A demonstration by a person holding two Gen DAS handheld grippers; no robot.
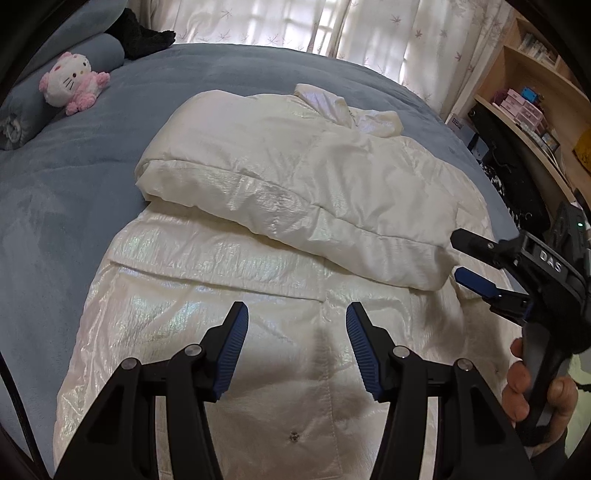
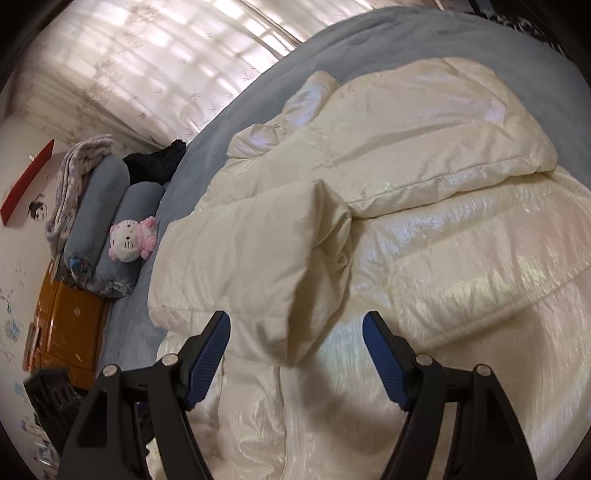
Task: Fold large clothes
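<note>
A large shiny cream padded coat (image 1: 236, 266) lies spread on the blue-grey bed. Both sleeves are folded across its body; one sleeve (image 1: 295, 206) lies slanted over the middle. My left gripper (image 1: 295, 314) is open and empty, hovering above the coat's lower front near its snap placket. My right gripper (image 1: 458, 254) shows at the right edge of the left wrist view, open, with its tips just off the folded sleeve's cuff end. In the right wrist view the right gripper (image 2: 295, 325) is open and empty above a folded sleeve's (image 2: 258, 258) cuff end, over the coat (image 2: 461, 236).
The blue-grey bed (image 1: 55, 206) extends left and far. A pink-and-white plush cat (image 1: 72, 83) and rolled grey bolsters (image 1: 22, 107) sit at the headboard end, with a black item (image 1: 144, 37). Curtains (image 1: 295, 26) hang behind. Wooden shelves (image 1: 535, 92) stand at the right. An orange cabinet (image 2: 66, 325) stands beside the bed.
</note>
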